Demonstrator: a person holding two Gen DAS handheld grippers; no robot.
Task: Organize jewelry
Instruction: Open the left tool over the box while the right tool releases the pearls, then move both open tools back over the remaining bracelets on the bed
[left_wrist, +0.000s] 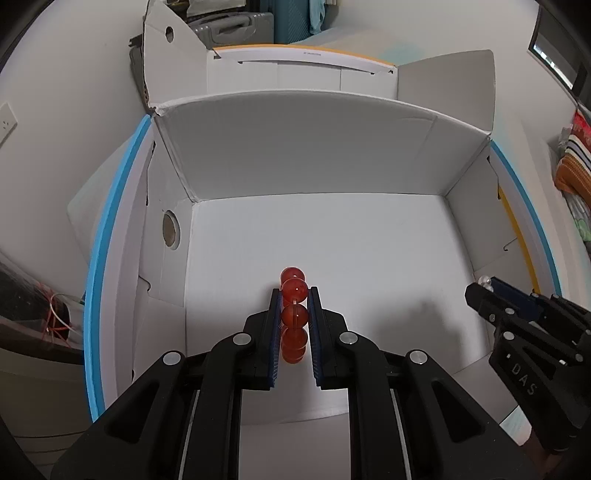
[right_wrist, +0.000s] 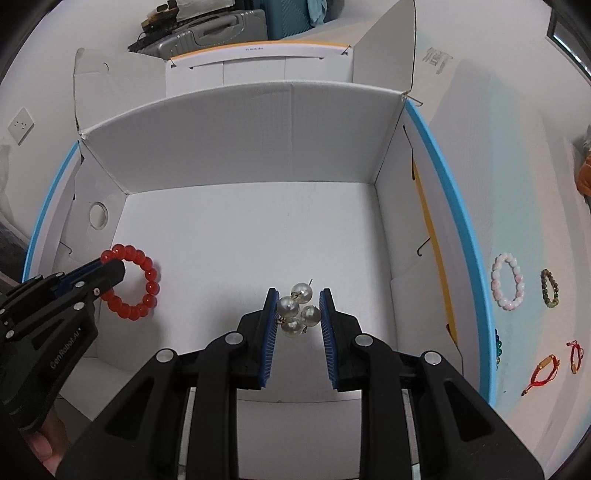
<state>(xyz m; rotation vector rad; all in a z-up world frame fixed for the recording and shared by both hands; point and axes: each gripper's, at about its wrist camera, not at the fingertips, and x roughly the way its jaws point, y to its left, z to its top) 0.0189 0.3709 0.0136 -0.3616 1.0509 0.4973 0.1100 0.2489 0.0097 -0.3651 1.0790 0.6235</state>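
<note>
**Over the box: both grippers loaded, angled down**

Left wrist view: left gripper (left_wrist: 294, 295) is nearly closed, pads clamped on a red bead bracelet (left_wrist: 294, 291) seen edge-on above the white box (left_wrist: 314, 236) floor. Beads look hard and slick, the cord stretchy; gripping across a single bead seems right. Right gripper (left_wrist: 480, 286) sits at the right edge, tip pitched down.

Right wrist view: right gripper (right_wrist: 298, 295), part closed, pinches a pearl cluster (right_wrist: 297, 308). It looks light, with thin wire probably easy to bend, so I'd hold the pearls. More bracelets (right_wrist: 508, 282) lie outside the box.
</note>
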